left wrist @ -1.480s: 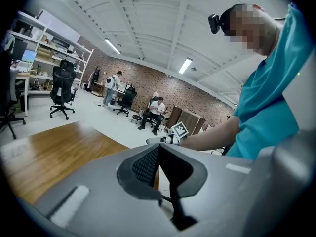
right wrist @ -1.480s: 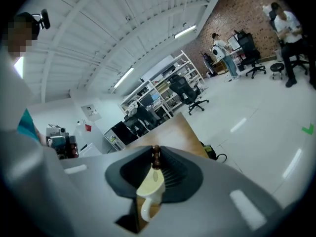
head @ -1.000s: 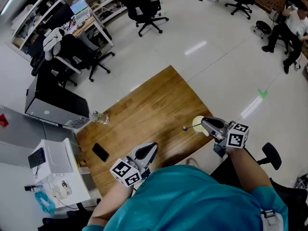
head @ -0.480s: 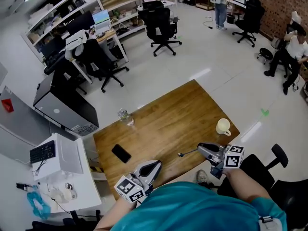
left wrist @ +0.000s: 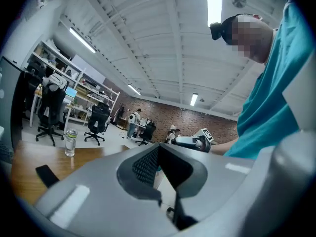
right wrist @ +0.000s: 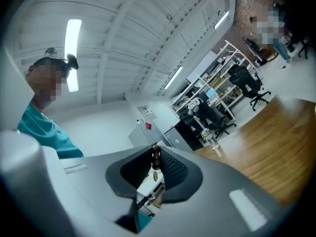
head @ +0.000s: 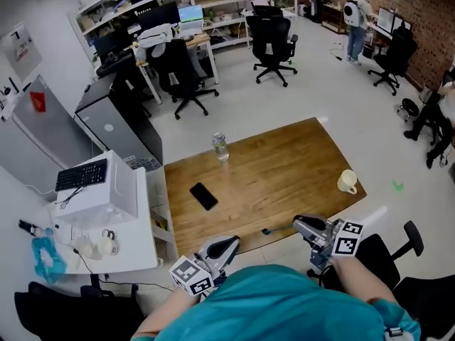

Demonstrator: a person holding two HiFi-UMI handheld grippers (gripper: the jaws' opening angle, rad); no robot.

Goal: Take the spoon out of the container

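A cream cup (head: 347,181) stands on the wooden table (head: 270,169) near its right edge. My right gripper (head: 298,224) hovers at the table's near edge, well left of the cup, shut on a spoon (head: 274,229) whose small bowl points left. In the right gripper view the spoon's dark beaded handle (right wrist: 155,158) sits pinched between the jaws of the right gripper (right wrist: 156,151). My left gripper (head: 229,243) hangs below the near edge in front of the person's teal shirt. Its jaws meet at the tips in the left gripper view, and the left gripper (left wrist: 158,148) holds nothing.
A black phone (head: 204,196) lies on the table's left half and a water bottle (head: 220,146) stands at its far edge. A white side table with a microwave (head: 96,190) is to the left. Office chairs and desks fill the floor beyond.
The right gripper has carried the spoon from beside the cup to the table's near edge, left of the cup. The head view has pulled back. The left gripper has stayed low.
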